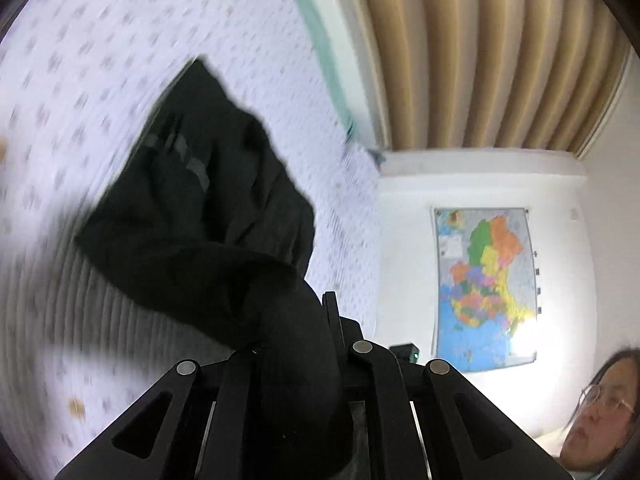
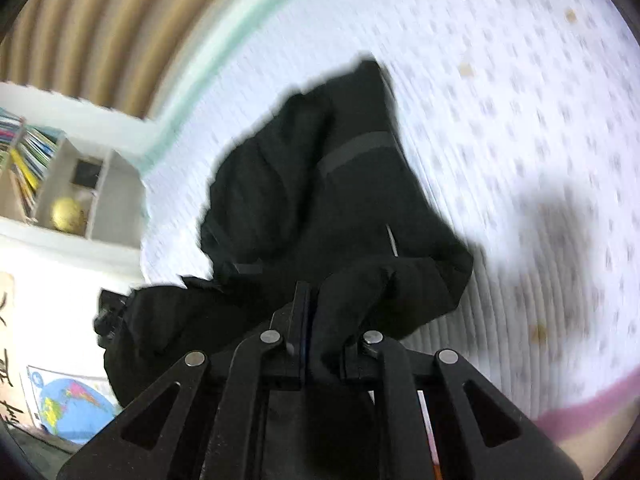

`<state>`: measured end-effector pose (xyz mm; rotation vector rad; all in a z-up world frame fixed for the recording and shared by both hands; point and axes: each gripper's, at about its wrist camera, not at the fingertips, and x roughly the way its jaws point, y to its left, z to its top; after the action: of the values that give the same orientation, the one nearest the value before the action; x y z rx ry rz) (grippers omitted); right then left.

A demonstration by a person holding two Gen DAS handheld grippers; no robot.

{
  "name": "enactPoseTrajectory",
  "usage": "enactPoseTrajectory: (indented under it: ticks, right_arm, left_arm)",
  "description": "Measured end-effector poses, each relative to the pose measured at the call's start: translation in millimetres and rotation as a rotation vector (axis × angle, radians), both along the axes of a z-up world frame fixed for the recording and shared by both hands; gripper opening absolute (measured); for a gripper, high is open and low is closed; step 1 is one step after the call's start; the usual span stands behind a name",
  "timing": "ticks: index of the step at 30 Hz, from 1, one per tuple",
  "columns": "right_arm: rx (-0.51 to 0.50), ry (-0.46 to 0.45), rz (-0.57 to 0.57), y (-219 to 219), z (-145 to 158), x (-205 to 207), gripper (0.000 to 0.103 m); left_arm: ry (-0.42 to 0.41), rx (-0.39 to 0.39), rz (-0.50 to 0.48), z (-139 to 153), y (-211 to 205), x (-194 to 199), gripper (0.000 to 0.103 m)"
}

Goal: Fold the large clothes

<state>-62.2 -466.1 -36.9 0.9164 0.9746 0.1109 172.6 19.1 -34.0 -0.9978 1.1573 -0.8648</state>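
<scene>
A large black garment [image 1: 204, 200] with grey stripes hangs lifted above the white patterned bed cover [image 1: 100, 40]. In the left wrist view my left gripper [image 1: 316, 320] is shut on a bunched fold of it, and the cloth wraps over the left finger and hides it. The right wrist view shows the same black garment [image 2: 320, 192] draped up from the bed cover [image 2: 520, 120], with my right gripper [image 2: 314, 300] shut on another fold. Cloth spills over its right finger. Both pictures are blurred by motion.
Beige curtains [image 1: 480, 52] hang behind the bed. A coloured map [image 1: 484, 288] is on the white wall, and a person's head [image 1: 604, 408] shows at the lower right. A bookshelf [image 2: 48, 176] with books and a yellow ball stands at the left of the right wrist view.
</scene>
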Motion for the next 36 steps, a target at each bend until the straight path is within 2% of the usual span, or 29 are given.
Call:
enactPoseTrajectory:
  ticks: [3,5,9,15,17,20,24,28,31,36]
  right_arm:
    - [-0.014,-0.043,-0.05,-27.6,24.1,14.1,0.014]
    - [0.002,-0.047,-0.084,-44.3,26.5,20.5,0.014]
    - [0.035,-0.02,-0.16,-64.2,17.7,67.1,0.014]
    - [0.084,0.069,-0.244,-88.4,-27.2,139.5,0.015]
    - [0.047,0.107,-0.244,-88.5,-41.3,163.2,0.015]
    - [-0.002,0.187,-0.229,-86.9,-67.4,201.3,0.017]
    - [0.007,0.303,-0.216,-82.2,-118.1,239.1,0.017]
    - [-0.012,0.349,-0.201,-79.3,-139.0,259.1,0.017]
    - [0.019,0.348,-0.176,-85.0,-133.9,258.3,0.017]
    - [0.075,0.276,-0.123,-95.2,-98.6,234.5,0.023]
  left_arm:
    - [0.043,-0.008,0.061,0.0,4.9,25.1,0.01]
    - [0.094,-0.013,0.111,-7.7,5.8,38.6,0.01]
    - [0.156,-0.025,0.195,-17.2,4.7,69.2,0.011]
    - [0.202,0.044,0.249,-43.8,-8.8,122.4,0.012]
    - [0.215,0.088,0.256,-58.2,-16.2,142.2,0.014]
    - [0.265,0.169,0.247,-88.7,-26.6,166.6,0.019]
    - [0.361,0.246,0.219,-139.7,-44.3,190.5,0.021]
    - [0.348,0.264,0.176,-142.6,-49.0,199.0,0.021]
    - [0.291,0.285,0.099,-126.6,-46.0,200.0,0.021]
    - [0.106,0.321,-0.085,-59.7,-30.1,175.3,0.026]
